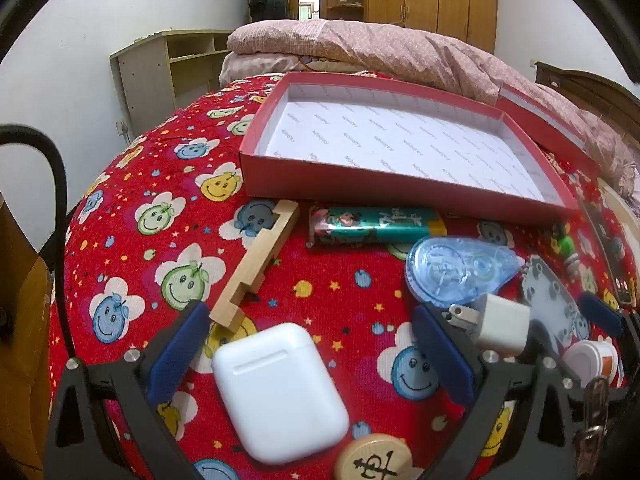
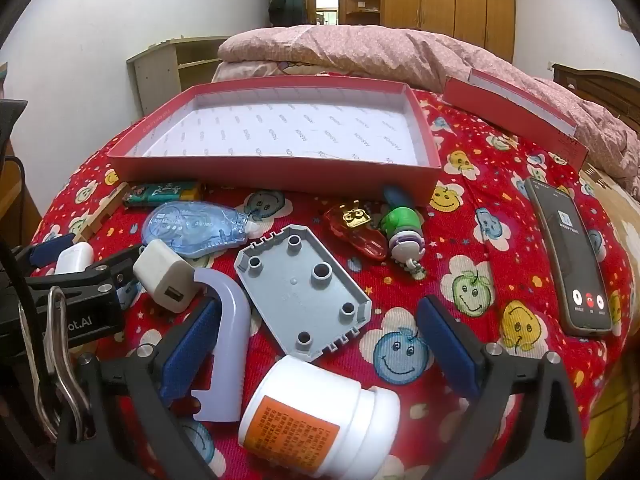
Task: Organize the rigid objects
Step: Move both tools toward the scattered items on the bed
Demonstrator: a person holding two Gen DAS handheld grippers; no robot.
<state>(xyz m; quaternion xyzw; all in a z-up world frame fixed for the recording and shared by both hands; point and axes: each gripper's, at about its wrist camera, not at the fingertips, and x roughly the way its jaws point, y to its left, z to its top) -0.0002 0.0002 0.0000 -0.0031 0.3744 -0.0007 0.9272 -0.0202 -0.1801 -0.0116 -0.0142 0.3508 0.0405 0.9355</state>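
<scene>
An empty red box [image 1: 400, 178] [image 2: 280, 170] lies on the red patterned cloth. My left gripper [image 1: 310, 354] is open, its fingers either side of a white earbud case [image 1: 276, 388], not closed on it. A wooden chess piece [image 1: 374, 458] lies just below. My right gripper [image 2: 320, 354] is open around a white pill bottle [image 2: 316, 414] lying on its side. A grey plastic plate [image 2: 304, 280], lilac curved piece [image 2: 230, 340], white charger plug [image 2: 166, 276] [image 1: 502, 322] and blue correction tape [image 2: 196, 228] [image 1: 452, 272] lie close by.
A wooden notched block [image 1: 260, 262], a green lighter [image 1: 376, 224], a red car toy [image 2: 356, 230], a green-and-purple figure [image 2: 402, 232] and a phone [image 2: 568, 256] lie on the cloth. The box lid [image 2: 516, 116] leans against pink bedding [image 2: 360, 52] behind.
</scene>
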